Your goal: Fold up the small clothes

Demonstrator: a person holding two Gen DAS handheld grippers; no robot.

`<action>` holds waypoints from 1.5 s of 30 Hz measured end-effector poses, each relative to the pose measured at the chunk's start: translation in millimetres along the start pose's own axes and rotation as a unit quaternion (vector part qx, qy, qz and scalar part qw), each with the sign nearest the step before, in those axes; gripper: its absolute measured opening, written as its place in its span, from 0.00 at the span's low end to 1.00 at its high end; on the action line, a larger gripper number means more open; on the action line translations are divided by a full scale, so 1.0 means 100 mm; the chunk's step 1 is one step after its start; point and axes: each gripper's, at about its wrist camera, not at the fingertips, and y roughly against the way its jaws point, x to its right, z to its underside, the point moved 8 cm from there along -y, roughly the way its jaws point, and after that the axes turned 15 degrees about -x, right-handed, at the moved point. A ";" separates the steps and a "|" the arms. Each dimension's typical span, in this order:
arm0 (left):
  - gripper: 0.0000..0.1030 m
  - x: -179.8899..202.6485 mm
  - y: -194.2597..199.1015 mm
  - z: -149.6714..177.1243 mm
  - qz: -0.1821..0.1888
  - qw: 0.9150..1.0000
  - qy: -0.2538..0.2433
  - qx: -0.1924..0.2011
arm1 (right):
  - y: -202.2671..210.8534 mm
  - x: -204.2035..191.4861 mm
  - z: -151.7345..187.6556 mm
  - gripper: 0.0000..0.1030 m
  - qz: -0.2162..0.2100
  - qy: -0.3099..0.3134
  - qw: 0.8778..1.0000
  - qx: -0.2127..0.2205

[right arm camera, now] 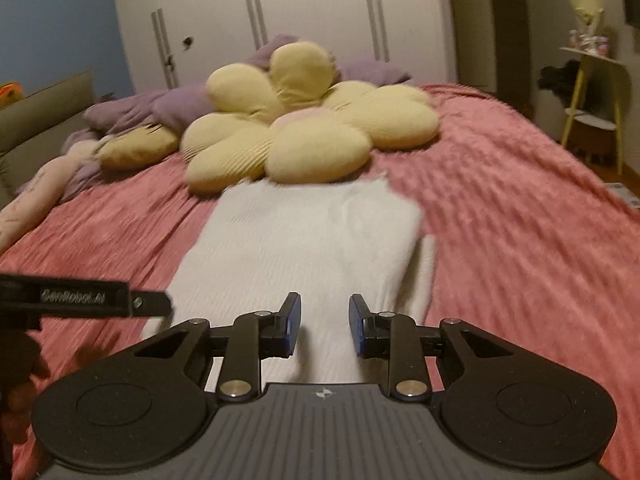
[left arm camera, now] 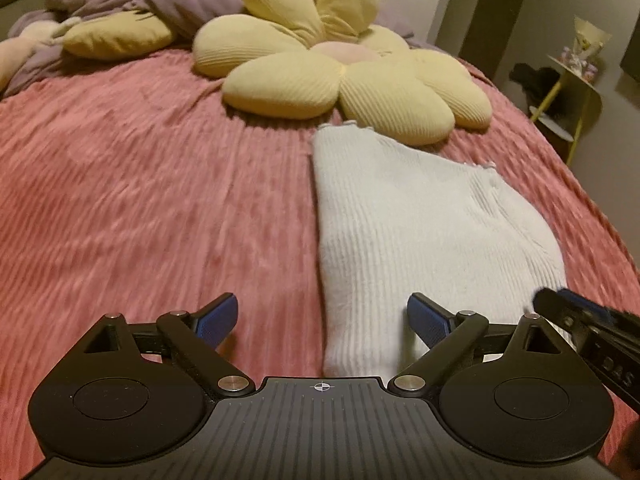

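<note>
The white ribbed garment (left arm camera: 420,232) lay flat on the pink bedspread (left arm camera: 160,200), just below the yellow flower cushion (left arm camera: 332,60). The left claw (left arm camera: 322,322) stood wide apart over its near left edge, holding nothing. The right claw (right arm camera: 325,326) was narrowly apart above the near end; the blur hid whether the pads touched cloth, but nothing seemed pinched. The knit looked soft, light and limp, so it would sag; the near corners seemed the best hold.
</note>
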 end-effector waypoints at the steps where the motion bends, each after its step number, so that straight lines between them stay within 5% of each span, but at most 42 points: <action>1: 0.93 0.03 -0.04 -0.01 0.000 1.000 -0.007 -0.003 | -0.04 0.01 -0.04 0.25 0.003 0.002 1.000 -0.004; 6: 0.97 0.06 -0.28 0.07 -0.004 0.999 -0.024 -0.026 | -0.33 0.09 0.00 0.23 0.030 0.030 0.999 -0.021; 11: 0.96 -0.10 -0.17 -0.01 0.062 0.998 0.012 -0.025 | -0.17 0.16 -0.02 0.27 -0.014 0.015 1.000 -0.018; 15: 0.96 -0.18 -0.24 -0.15 0.124 0.990 0.050 -0.035 | -0.10 0.46 -0.09 0.69 -0.069 -0.072 0.995 -0.011; 17: 0.94 -0.14 -0.31 -0.21 0.157 0.985 0.053 -0.044 | -0.16 0.65 -0.10 0.69 -0.074 -0.108 0.991 -0.016; 20: 0.90 -0.09 -0.46 -0.29 0.180 0.980 0.050 -0.067 | -0.35 0.80 -0.11 0.69 -0.138 -0.153 0.977 -0.049; 26: 0.88 0.05 -0.62 -0.44 0.173 0.982 0.022 -0.072 | -0.66 0.95 -0.17 0.68 -0.228 -0.207 0.949 -0.070; 28: 0.84 0.10 -0.66 -0.47 0.169 0.983 0.011 -0.069 | -0.74 0.96 -0.19 0.58 -0.244 -0.217 0.942 -0.073; 33: 0.79 0.12 -0.70 -0.50 0.168 0.984 0.012 -0.059 | -0.89 0.92 -0.26 0.49 -0.257 -0.219 0.937 -0.083; 39: 0.52 0.12 -0.64 -0.52 0.166 0.985 0.012 -0.052 | -0.99 0.82 -0.32 0.44 -0.256 -0.208 0.940 -0.090; 45: 0.44 0.14 -0.43 -0.56 0.155 0.987 0.005 -0.052 | -0.86 0.68 -0.38 0.37 -0.254 -0.213 0.940 -0.084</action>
